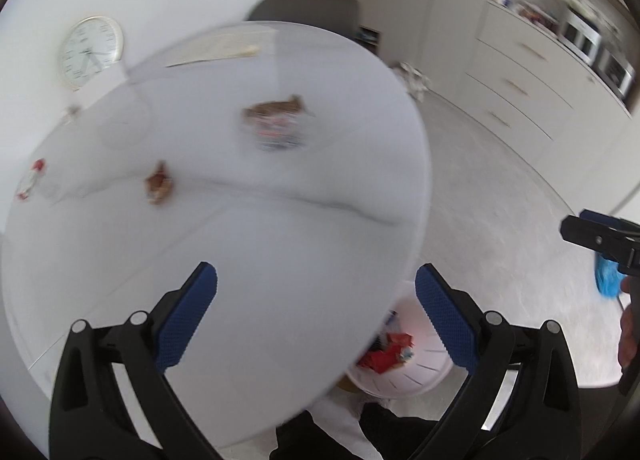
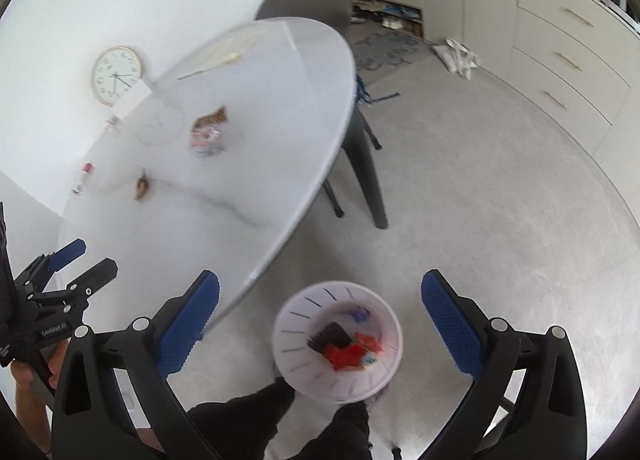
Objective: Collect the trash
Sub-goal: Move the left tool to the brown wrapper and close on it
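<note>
A white trash bin stands on the floor by the round white table, holding red wrappers and a dark piece; it also shows in the left wrist view. On the table lie a crumpled printed wrapper, also in the right wrist view, a small brown wrapper, also in the right wrist view, and a red-and-white item at the far left. My left gripper is open and empty over the table's near edge. My right gripper is open and empty above the bin.
A round clock leans by the wall behind the table, beside a white box. Paper sheets lie at the table's far side. A grey chair stands beyond the table. Drawers line the right wall. My legs are beside the bin.
</note>
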Available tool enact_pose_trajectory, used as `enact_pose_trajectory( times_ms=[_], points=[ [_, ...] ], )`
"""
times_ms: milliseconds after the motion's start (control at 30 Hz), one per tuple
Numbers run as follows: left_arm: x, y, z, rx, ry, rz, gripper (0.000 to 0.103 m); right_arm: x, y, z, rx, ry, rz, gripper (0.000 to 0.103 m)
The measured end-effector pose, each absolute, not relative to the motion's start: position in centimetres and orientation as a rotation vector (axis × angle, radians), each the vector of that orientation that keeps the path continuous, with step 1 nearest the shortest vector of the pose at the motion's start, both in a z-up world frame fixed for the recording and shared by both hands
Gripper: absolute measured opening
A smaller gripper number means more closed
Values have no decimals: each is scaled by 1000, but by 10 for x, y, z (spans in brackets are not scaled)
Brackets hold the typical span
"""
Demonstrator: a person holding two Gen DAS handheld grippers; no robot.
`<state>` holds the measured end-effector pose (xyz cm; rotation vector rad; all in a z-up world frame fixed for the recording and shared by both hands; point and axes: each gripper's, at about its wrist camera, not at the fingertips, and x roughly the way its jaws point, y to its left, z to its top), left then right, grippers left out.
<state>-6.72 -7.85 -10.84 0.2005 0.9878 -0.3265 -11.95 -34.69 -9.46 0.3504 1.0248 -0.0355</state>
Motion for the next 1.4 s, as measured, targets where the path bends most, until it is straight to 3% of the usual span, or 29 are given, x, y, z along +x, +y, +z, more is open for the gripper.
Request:
enact_pose_trajectory(
  times_ms=[300, 733, 1033, 1400],
  points=[
    [-18, 9, -120, 132, 1014, -182, 95, -70, -277, -86, 312, 1029, 52, 100],
    [128, 68, -205, -1, 1148, -36, 94, -27, -221, -89, 376, 1060, 15, 100],
    [184, 70, -247, -63, 1242, -2, 72, -7, -205, -94, 377, 1092, -25, 100],
    [193, 62, -248, -47, 1217, -15, 48, 6, -195, -98, 328, 1130, -14, 100]
  ],
)
